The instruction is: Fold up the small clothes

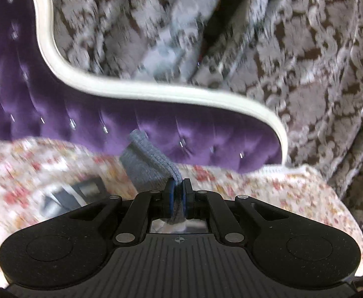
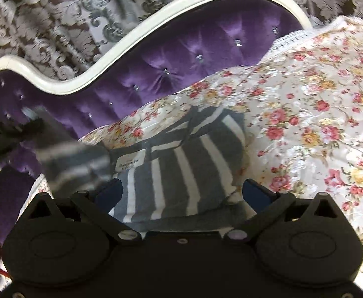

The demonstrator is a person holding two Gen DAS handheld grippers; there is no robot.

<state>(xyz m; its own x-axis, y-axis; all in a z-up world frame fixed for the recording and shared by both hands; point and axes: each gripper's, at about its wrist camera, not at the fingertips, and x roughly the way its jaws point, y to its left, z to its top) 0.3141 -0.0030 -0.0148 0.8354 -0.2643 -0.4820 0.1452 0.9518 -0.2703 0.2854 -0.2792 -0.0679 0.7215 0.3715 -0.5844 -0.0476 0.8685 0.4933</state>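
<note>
While the left hand-held gripper (image 1: 178,186) pinches grey knit cloth (image 1: 146,164), the right hand-held gripper (image 2: 182,192) hangs spread above a striped top (image 2: 181,168) on the bed (image 2: 305,114).

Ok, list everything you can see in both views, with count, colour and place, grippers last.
Striped garment: one, grey and white, lying on the bedspread, a grey end pinched in the left gripper.
Bedspread: one, white with red and yellow flowers, covering the bed.
Headboard: one, purple tufted, cream frame, behind the bed.
Curtain: patterned brown and grey, behind the headboard.
Left gripper: black, shut on the garment.
Right gripper: black with blue pads, open over the garment.
</note>
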